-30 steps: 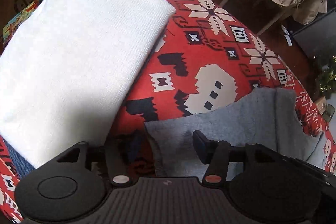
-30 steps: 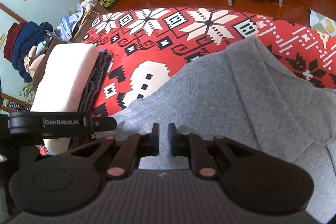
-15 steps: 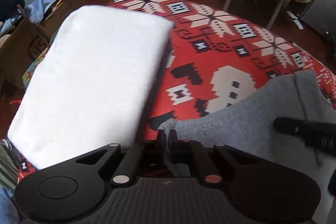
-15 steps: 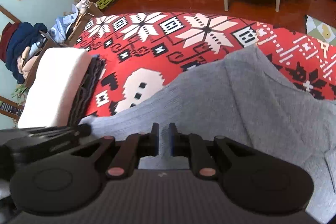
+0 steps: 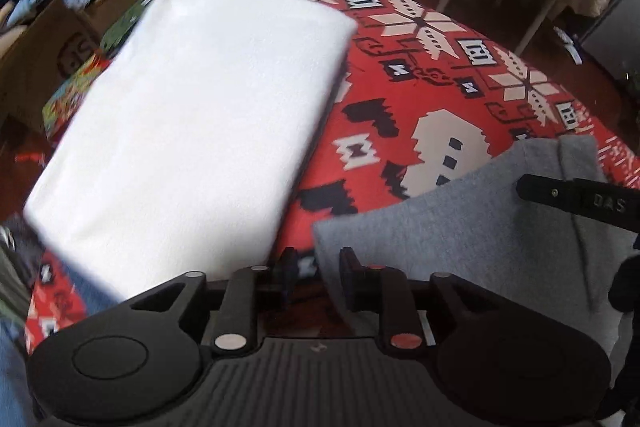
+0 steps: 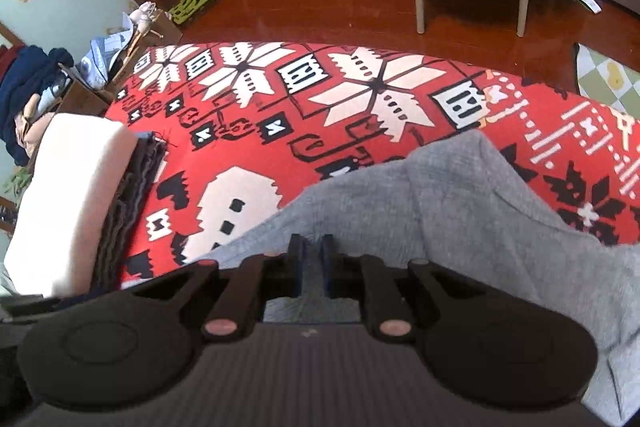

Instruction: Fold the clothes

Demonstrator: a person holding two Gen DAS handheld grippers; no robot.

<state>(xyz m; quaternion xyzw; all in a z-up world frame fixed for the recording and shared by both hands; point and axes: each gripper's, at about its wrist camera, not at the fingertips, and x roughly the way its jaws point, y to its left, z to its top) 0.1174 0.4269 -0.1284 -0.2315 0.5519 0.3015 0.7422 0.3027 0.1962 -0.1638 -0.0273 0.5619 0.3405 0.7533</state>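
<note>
Right gripper (image 6: pixel 311 259) pinches grey garment (image 6: pixel 460 219) edge; left gripper (image 5: pixel 316 277) parted

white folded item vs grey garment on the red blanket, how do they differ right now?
The white folded item is a neat thick rectangle; the grey garment lies spread and creased. The white one tops a stack of dark folded pieces, untouched; the grey one is pinched by the right hand-held gripper, with its edge between the left hand-held gripper fingers. Both sit on the red patterned blanket.

Grey garment (image 5: pixel 480 239) cut off right; white stack (image 5: pixel 188 131) motion-blurred.
</note>
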